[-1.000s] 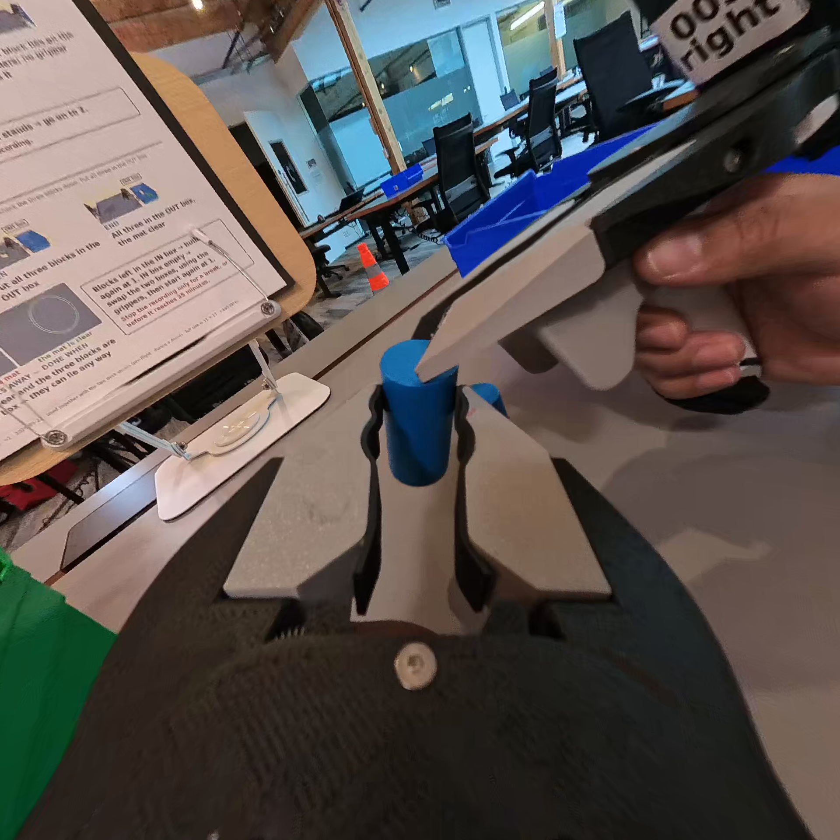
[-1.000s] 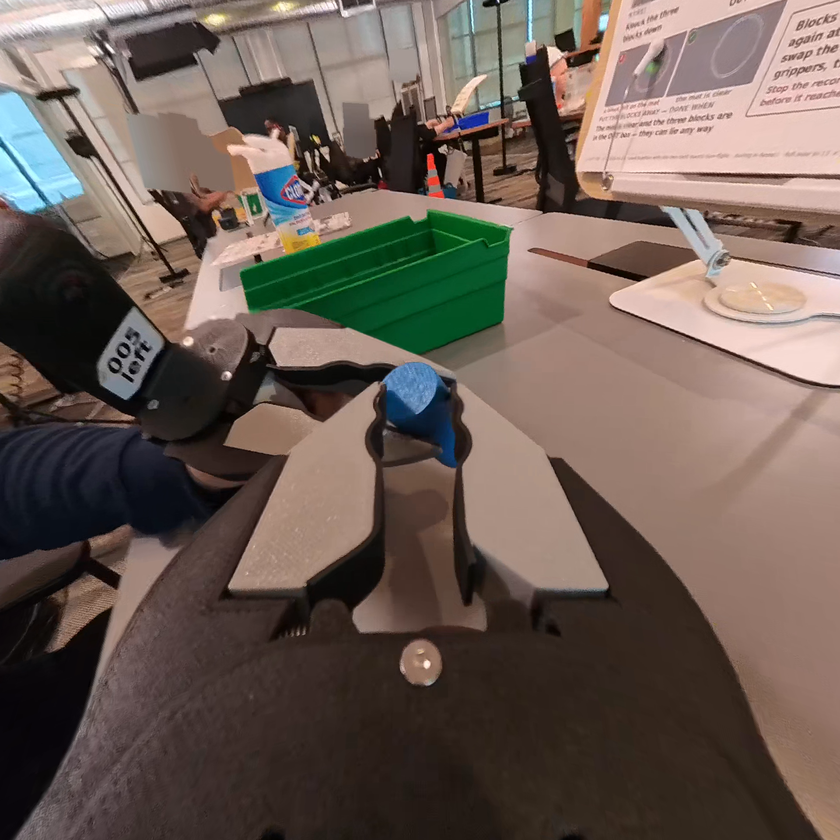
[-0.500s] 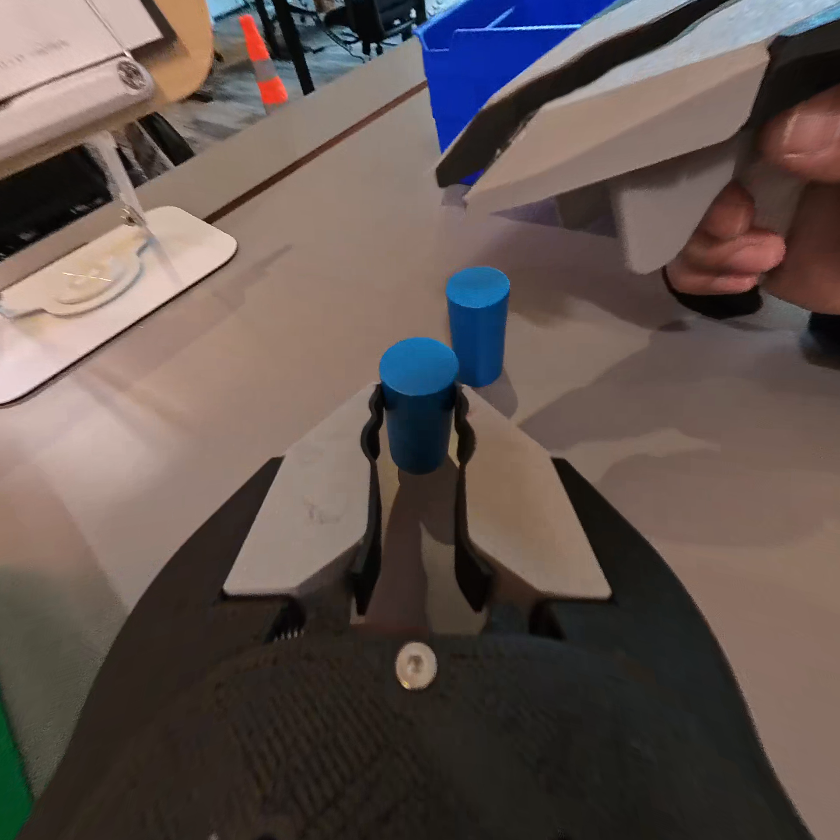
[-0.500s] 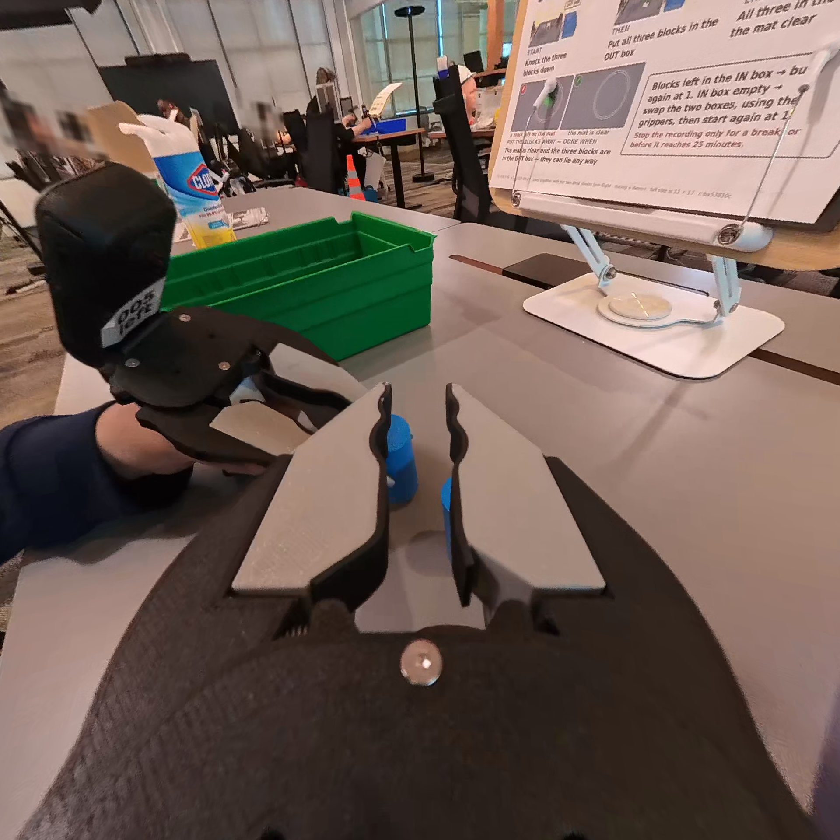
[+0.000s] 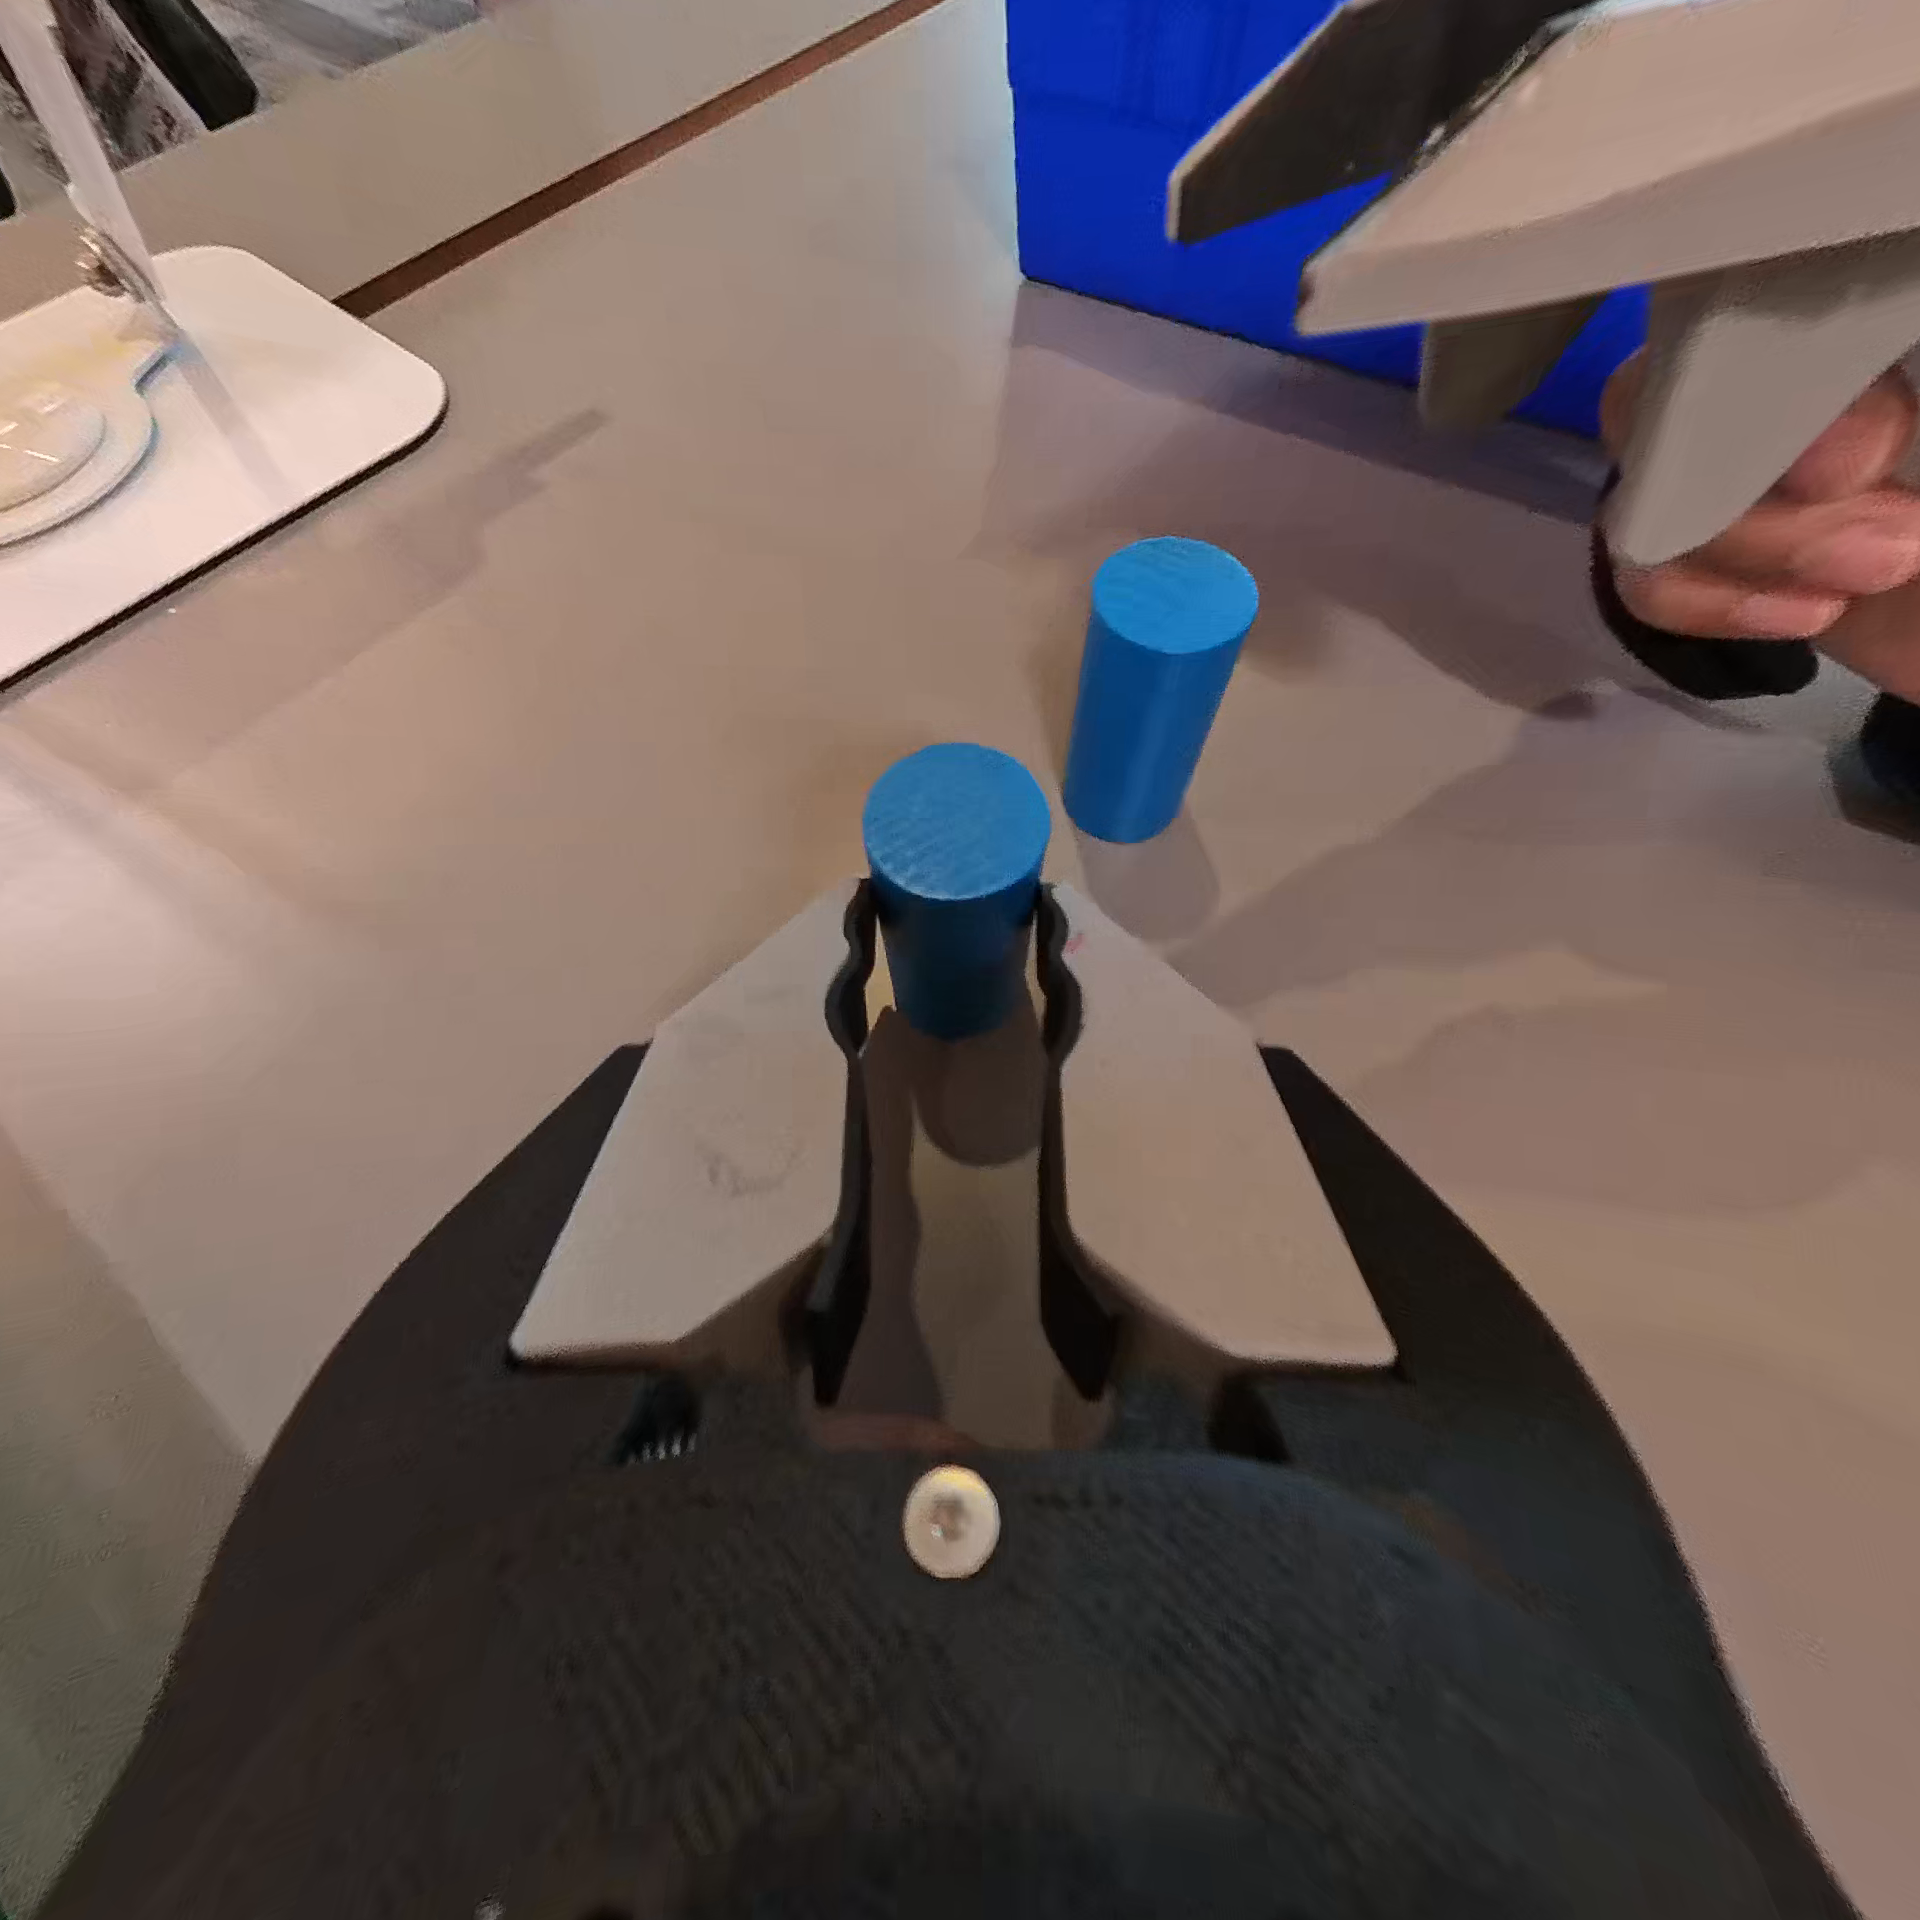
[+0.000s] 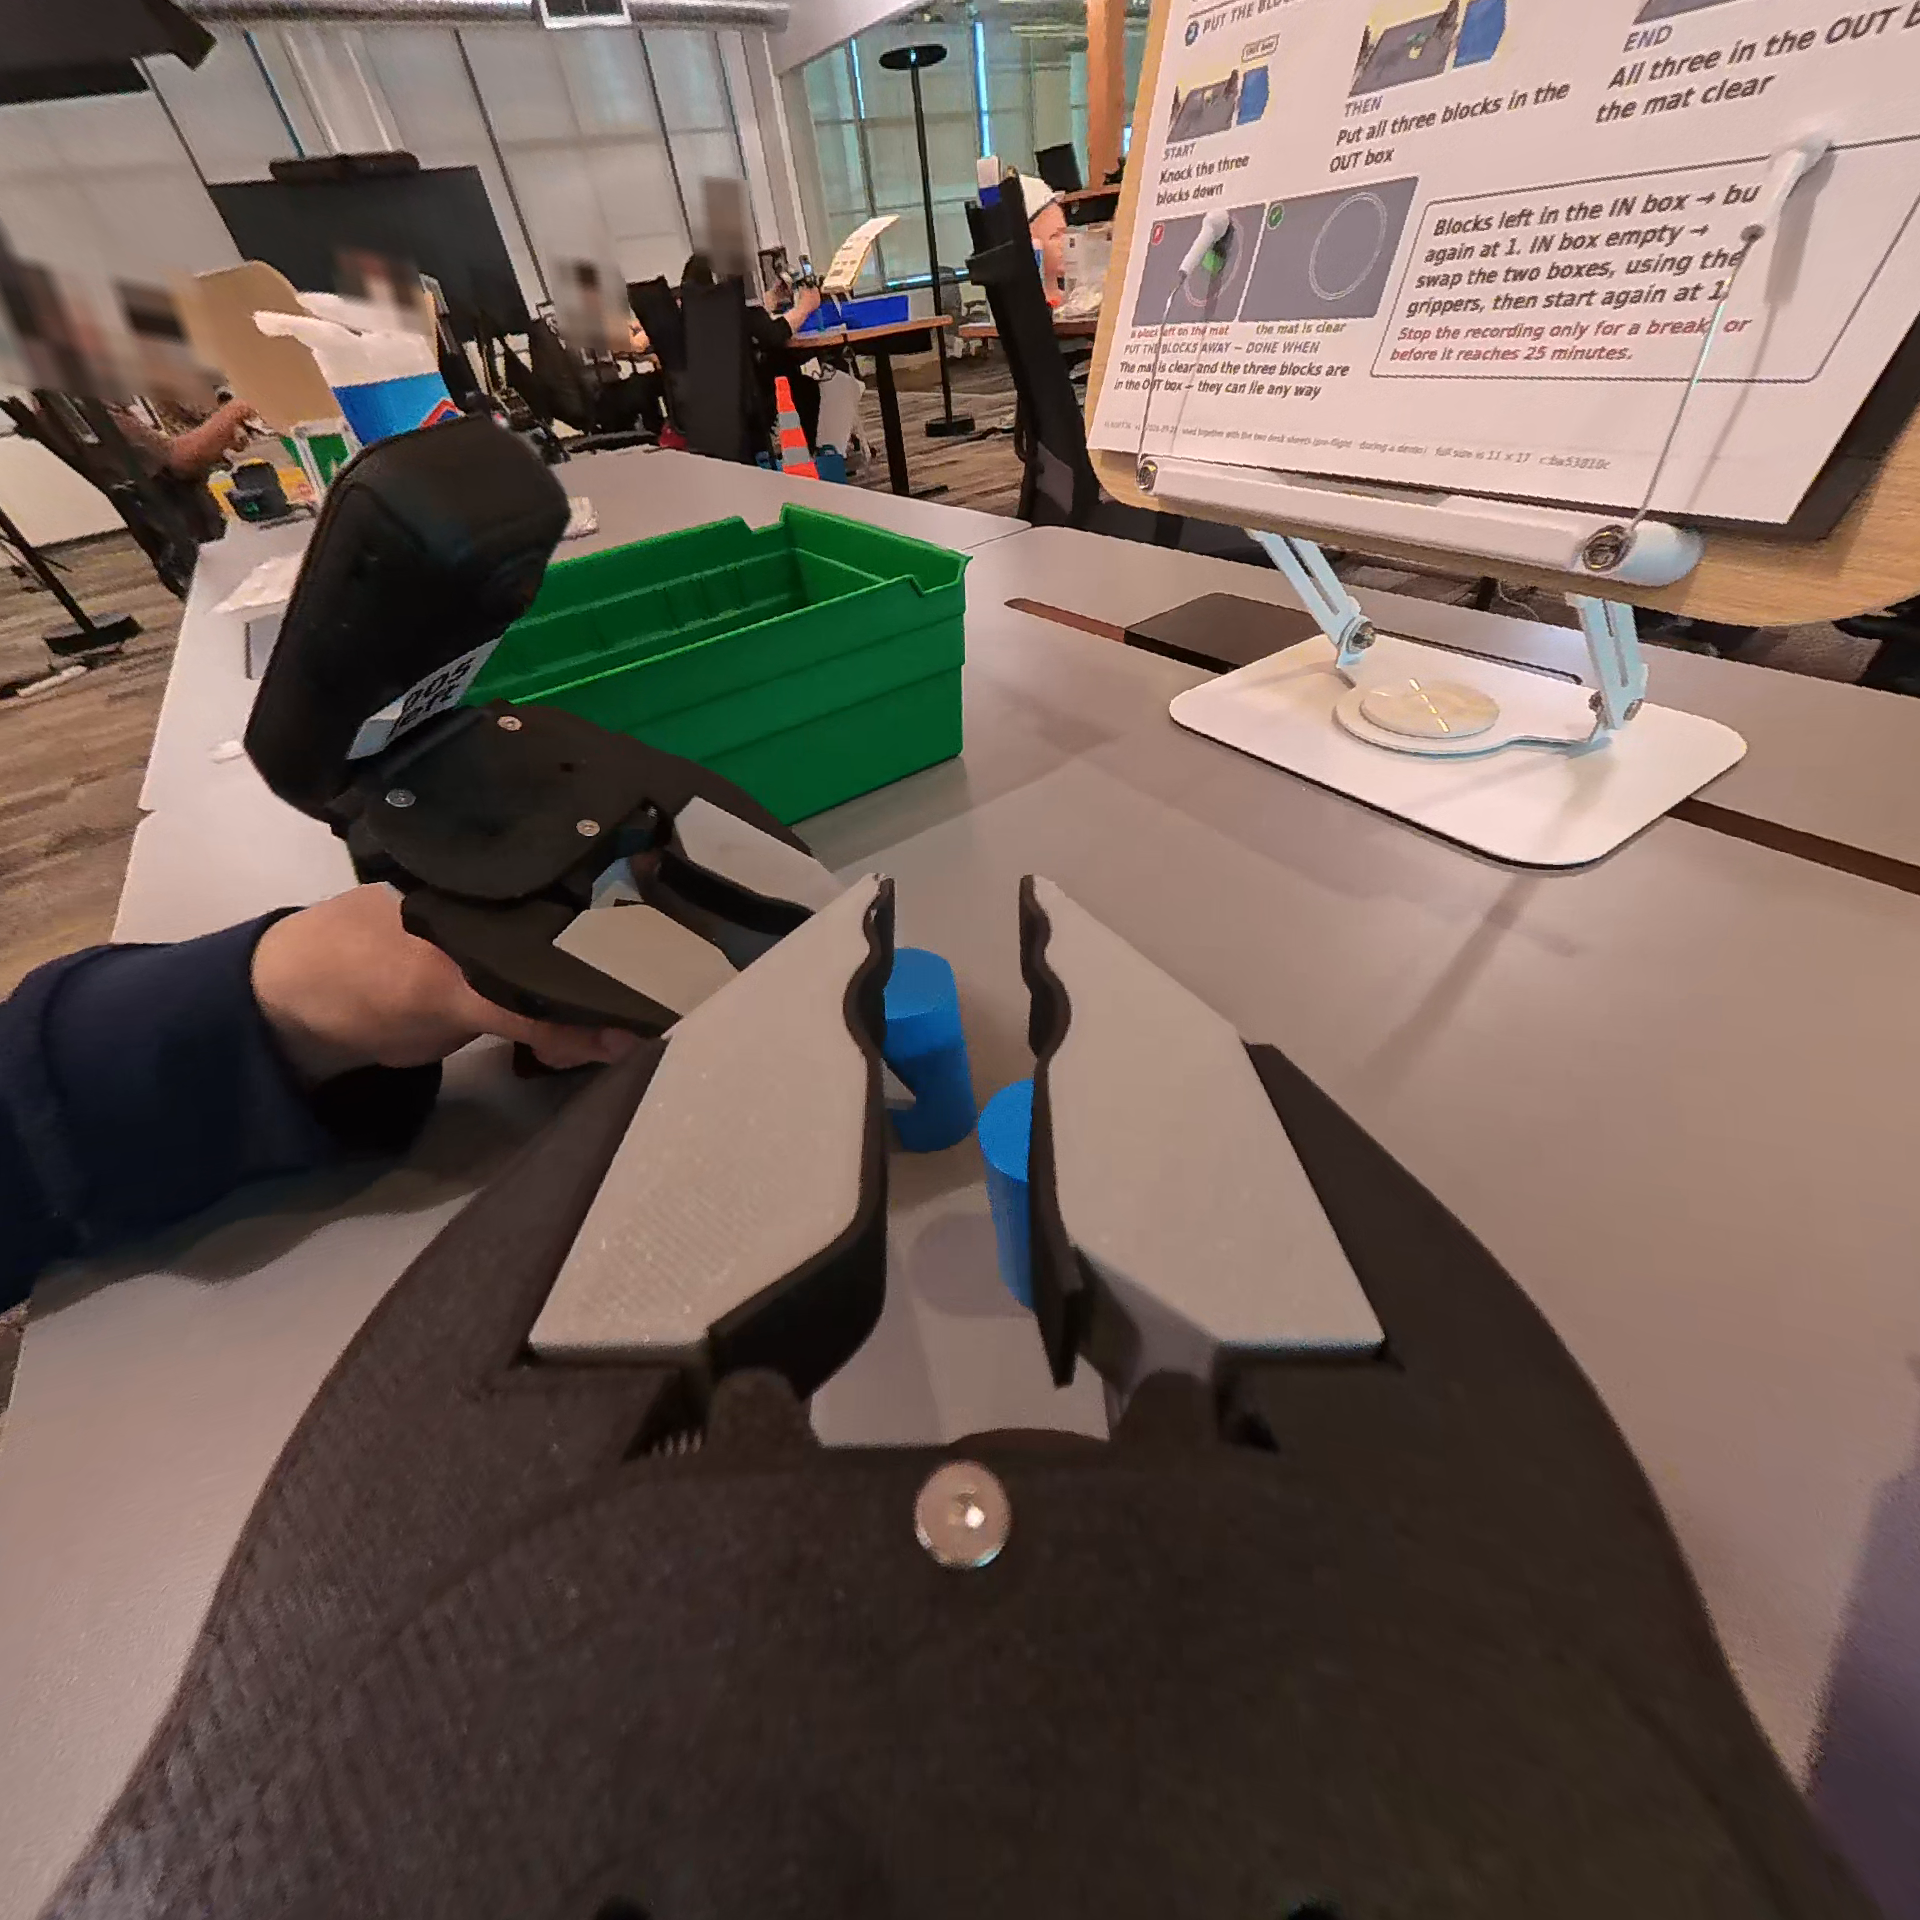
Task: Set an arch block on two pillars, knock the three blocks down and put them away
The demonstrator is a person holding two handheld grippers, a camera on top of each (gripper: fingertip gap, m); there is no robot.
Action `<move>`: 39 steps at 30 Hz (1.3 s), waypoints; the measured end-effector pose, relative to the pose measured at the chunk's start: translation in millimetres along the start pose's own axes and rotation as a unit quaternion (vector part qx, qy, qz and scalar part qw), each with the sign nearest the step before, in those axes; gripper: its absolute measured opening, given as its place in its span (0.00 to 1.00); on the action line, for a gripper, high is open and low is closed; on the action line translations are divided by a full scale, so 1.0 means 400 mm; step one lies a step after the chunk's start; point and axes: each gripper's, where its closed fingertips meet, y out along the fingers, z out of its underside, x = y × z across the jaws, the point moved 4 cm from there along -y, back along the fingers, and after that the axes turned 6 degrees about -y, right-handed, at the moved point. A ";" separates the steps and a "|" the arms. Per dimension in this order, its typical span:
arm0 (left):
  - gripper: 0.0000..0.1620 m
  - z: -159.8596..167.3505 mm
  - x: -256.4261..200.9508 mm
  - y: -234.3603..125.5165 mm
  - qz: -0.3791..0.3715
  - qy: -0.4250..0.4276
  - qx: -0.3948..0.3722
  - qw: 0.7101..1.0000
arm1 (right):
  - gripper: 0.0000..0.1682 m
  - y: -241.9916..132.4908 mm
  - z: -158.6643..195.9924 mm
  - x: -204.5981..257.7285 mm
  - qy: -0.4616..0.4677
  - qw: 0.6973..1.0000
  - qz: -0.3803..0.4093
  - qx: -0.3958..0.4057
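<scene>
Pillars first: your left gripper (image 5: 954, 940) is clamped on one blue cylinder (image 5: 954, 883), upright at the fingertips; whether its base touches the grey table (image 5: 623, 623) is unclear. The second blue pillar (image 5: 1158, 691) stands free just beyond it, slightly to the right. Your right gripper (image 6: 956, 935) hangs above with jaws parted, holding nothing. Bare tabletop surrounds both pillars. A green bin (image 6: 790, 665) sits to your left, a blue bin (image 5: 1122, 177) ahead right, and a white document stand (image 6: 1455, 748) at the far edge, with an open office behind.
</scene>
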 end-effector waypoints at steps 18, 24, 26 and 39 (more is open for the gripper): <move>0.17 0.020 0.025 -0.035 -0.019 -0.010 -0.001 1.000 | 0.13 -0.008 0.002 -0.017 0.012 1.000 0.006 -0.004; 0.17 0.020 0.026 -0.036 -0.022 -0.007 -0.002 1.000 | 0.13 -0.011 0.000 -0.021 0.015 1.000 0.008 -0.007; 0.17 0.021 0.025 -0.037 -0.022 -0.006 -0.002 1.000 | 0.13 -0.012 -0.001 -0.021 0.014 1.000 0.008 -0.008; 0.37 0.015 0.032 -0.048 -0.041 -0.011 -0.019 0.999 | 0.13 -0.017 -0.005 -0.025 0.017 1.000 0.010 -0.014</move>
